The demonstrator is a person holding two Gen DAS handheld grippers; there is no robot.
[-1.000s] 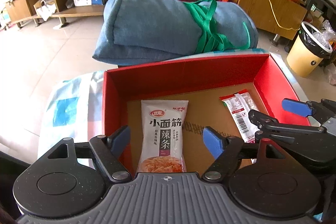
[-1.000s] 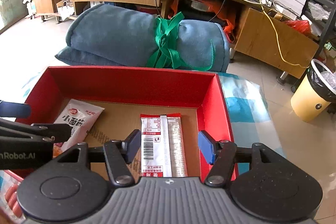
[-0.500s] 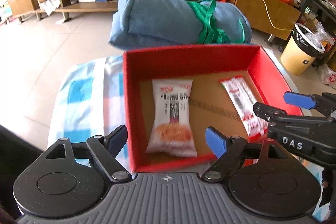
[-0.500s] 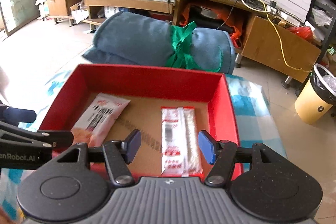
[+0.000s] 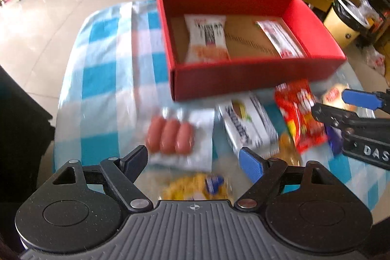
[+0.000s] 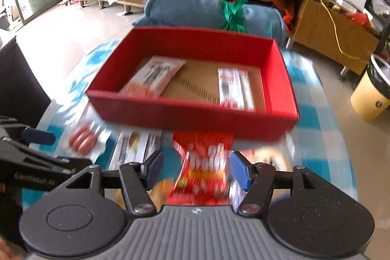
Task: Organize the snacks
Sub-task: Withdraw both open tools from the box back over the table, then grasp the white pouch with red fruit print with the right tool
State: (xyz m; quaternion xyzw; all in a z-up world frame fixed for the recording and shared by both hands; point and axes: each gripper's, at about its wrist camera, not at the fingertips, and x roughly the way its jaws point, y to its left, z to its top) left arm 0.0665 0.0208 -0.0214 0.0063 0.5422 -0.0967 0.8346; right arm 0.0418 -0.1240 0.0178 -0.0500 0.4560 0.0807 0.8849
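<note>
Above the clear vacuum pack of three pink sausages on the blue-and-white checked cloth: left gripper, jaws spread wide, just been opening, nothing between them. Above the crinkly red foil snack bag: right gripper, jaws about half open, bag framed between the fingers but not pinched, nothing held. Already inside the open red cardboard box: a white pillow packet with an orange picture on the left, a slim red-and-white packet on the right. Left to sort, loose in front of the box: sausages, red bag, a white rectangular carton between them, a yellow packet nearest the left tool, more half hidden under the right one. Likely trouble: crowding. Easy to catch two overlapping wrappers in one squeeze, or to drag the carton along with a neighbour. Slippery film and flat shapes, so a shallow pinch probably sliding off or merely crumpling an edge. Risk too of knocking the two tools together, working side by side. Light box, unanchored: apt to be shoved back across the cloth by a clipped front wall during a drop. Heavy blur in both views, so exact overlaps impossible to tell.
</note>
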